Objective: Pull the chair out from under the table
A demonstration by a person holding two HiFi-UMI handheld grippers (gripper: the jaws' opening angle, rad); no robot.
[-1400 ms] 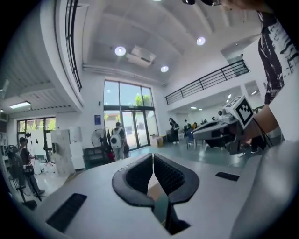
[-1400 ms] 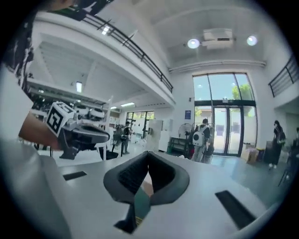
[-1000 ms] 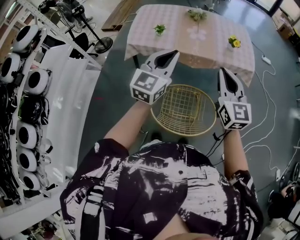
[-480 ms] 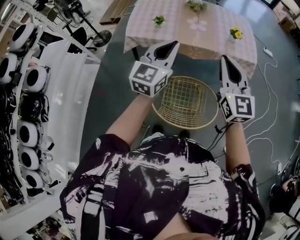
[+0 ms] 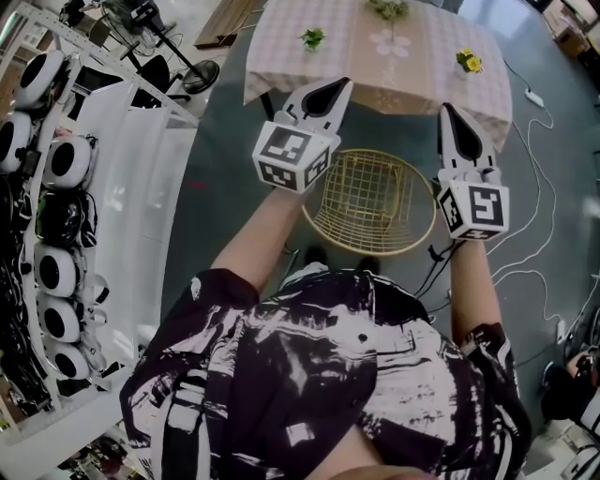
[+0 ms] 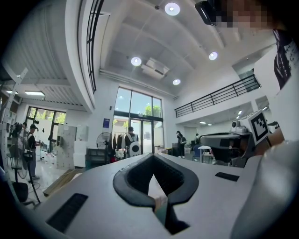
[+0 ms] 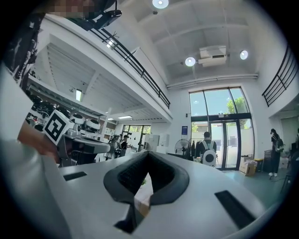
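Located at 12 o'clock of the head view: table [image 5: 281, 75] under a pink checked cloth. Set on top: three small plants, namely a green sprig [image 5: 312, 38] toward the table's 9 o'clock side, a leafy plant [image 5: 389, 8] at the far edge, and a yellow flower [image 5: 466, 60] toward the 3 o'clock side.

Located just off the table's 6 o'clock edge: gold wire chair [image 5: 375, 202]. Round basket seat open upward, far rim close to the cloth hem, bulk of the seat out from beneath the tabletop. Framed by the two grippers as seen from above.

Left gripper [image 5: 335, 86]: closed completely, tip to tip, nothing clamped. Held roughly level, pointing toward 12 o'clock. Overlaps the chair's 10 o'clock rim in the head view, tip over the cloth hem. Contact with the rim: not determinable.

Right gripper [image 5: 448, 111]: likewise closed completely, nothing clamped. Held at the chair's 3 o'clock side, pointing toward 12 o'clock, tip over the cloth hem in the head view.

Surroundings, by head-view clock position:
- 9 o'clock: rack [image 5: 56, 159] of round white units with black centres.
- 11 o'clock: pedestal fan [image 5: 192, 80].
- 3 o'clock: white cables [image 5: 544, 159] on the grey floor.
- 6 o'clock: black-and-white patterned shirt [image 5: 328, 375].

Ahead in the left gripper view: tall glass doors [image 6: 140, 121].
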